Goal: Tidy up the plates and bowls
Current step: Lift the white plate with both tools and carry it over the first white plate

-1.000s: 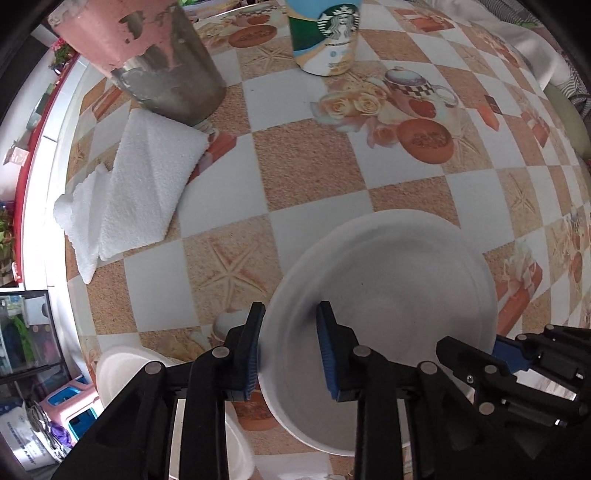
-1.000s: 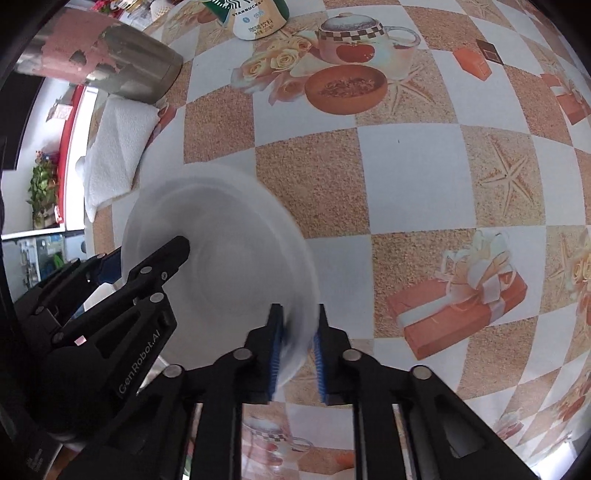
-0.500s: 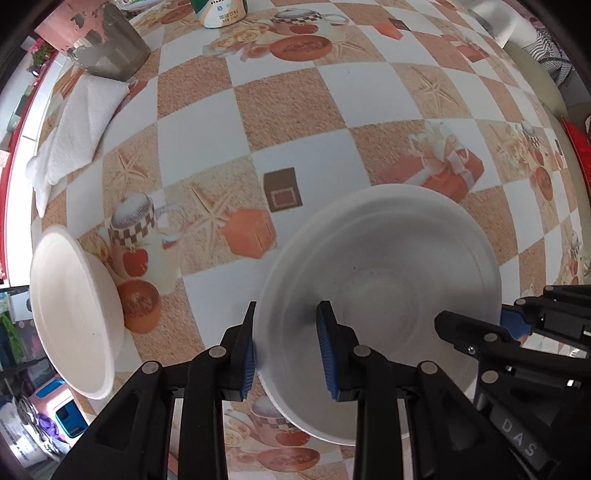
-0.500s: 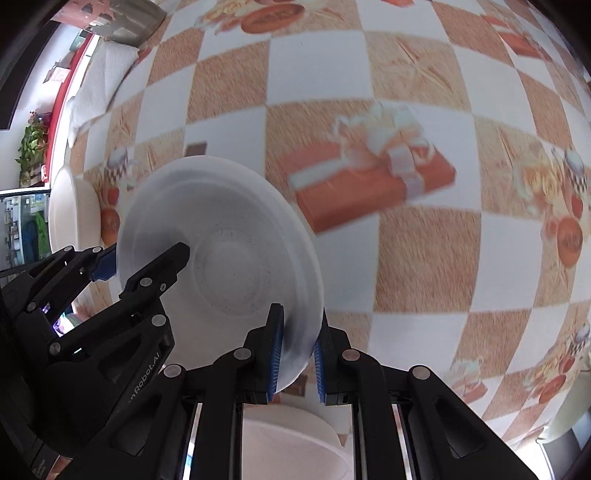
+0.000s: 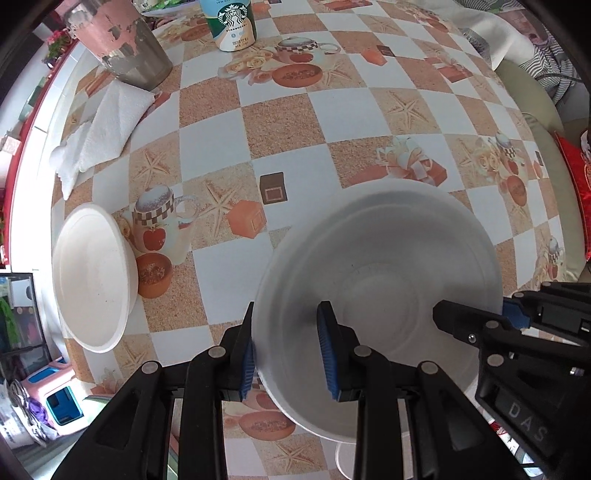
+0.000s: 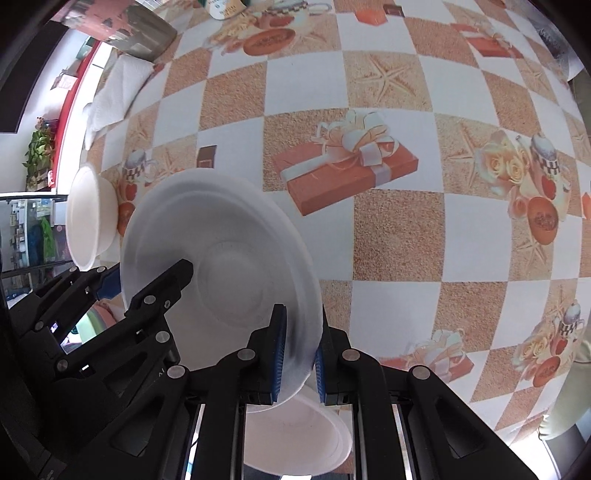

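Both grippers held one white plate (image 5: pixel 388 280) above the checked tablecloth (image 5: pixel 332 110). The left gripper (image 5: pixel 288 347) pinched its nine-o'clock rim, the right gripper (image 6: pixel 299 354) its opposite rim. A white bowl (image 5: pixel 92 273) sat at nine o'clock.

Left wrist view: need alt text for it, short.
Both grippers, left gripper and right gripper, clamp opposite rims of a white bowl above a checkered tablecloth. A second white bowl sits at left, with a folded towel and Starbucks cup beyond.
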The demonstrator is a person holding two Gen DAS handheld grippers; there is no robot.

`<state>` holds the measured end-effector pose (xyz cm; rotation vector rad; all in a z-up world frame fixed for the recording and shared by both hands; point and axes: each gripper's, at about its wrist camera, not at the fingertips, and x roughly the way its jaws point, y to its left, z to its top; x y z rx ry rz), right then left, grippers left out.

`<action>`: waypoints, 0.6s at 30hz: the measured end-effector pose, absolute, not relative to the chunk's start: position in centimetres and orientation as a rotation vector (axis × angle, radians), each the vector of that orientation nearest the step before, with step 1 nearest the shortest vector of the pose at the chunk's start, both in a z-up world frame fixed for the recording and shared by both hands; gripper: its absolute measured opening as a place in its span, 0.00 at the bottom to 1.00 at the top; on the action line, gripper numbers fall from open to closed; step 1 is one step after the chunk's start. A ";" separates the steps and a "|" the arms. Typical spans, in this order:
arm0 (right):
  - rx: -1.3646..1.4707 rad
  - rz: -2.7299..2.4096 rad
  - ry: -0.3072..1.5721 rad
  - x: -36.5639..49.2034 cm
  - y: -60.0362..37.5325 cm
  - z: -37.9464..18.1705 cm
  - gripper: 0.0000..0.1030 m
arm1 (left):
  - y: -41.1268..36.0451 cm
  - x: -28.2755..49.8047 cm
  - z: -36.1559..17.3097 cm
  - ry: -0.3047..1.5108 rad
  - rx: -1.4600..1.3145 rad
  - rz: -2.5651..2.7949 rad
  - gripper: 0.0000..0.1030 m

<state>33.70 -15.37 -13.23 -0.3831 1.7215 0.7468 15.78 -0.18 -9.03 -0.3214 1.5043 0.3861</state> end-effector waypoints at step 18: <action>-0.468 0.717 1.766 28.5 -25.9 -11.3 0.16 | -9.1 10.6 -7.5 1.594 -0.279 0.285 0.31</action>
